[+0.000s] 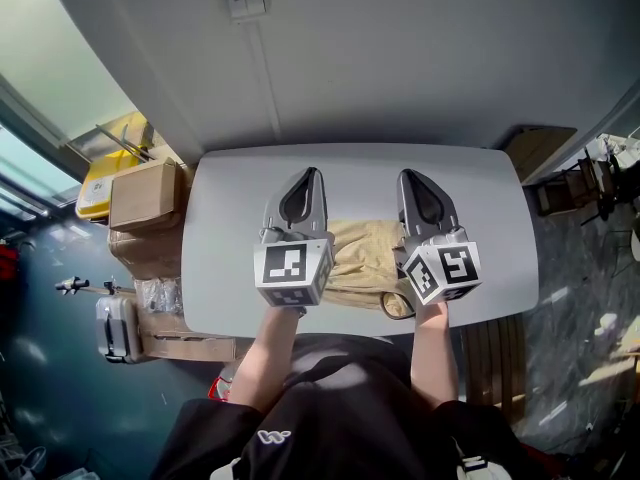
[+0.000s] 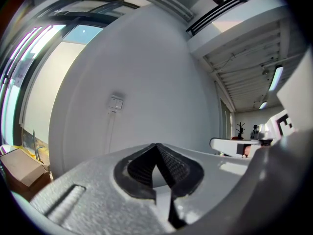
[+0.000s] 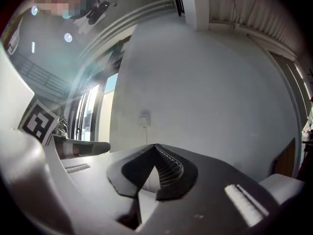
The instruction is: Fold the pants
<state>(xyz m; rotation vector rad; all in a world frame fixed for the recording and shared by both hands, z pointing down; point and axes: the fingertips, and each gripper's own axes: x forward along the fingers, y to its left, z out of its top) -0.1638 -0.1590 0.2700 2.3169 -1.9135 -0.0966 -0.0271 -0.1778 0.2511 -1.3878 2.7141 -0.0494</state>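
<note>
At the front edge of the white counter (image 1: pixel 235 208), about midway along it, the tan pants (image 1: pixel 365 256) lie in a compact, rumpled bundle, with a loop of cloth hanging just past the edge toward the person. Left hand-held gripper (image 1: pixel 312 175): raised over the left side of the bundle, pointing level at the far wall, jaws closed tip to tip, nothing between them. Right hand-held gripper (image 1: pixel 409 176): over the right side of the bundle, same level pose, jaws likewise closed and empty. Both gripper views show only the grey wall with its light switch (image 1: pixel 246 1), no cloth. Off the counter's left edge stands a cardboard box (image 1: pixel 145 194) on a stack of other boxes.
</note>
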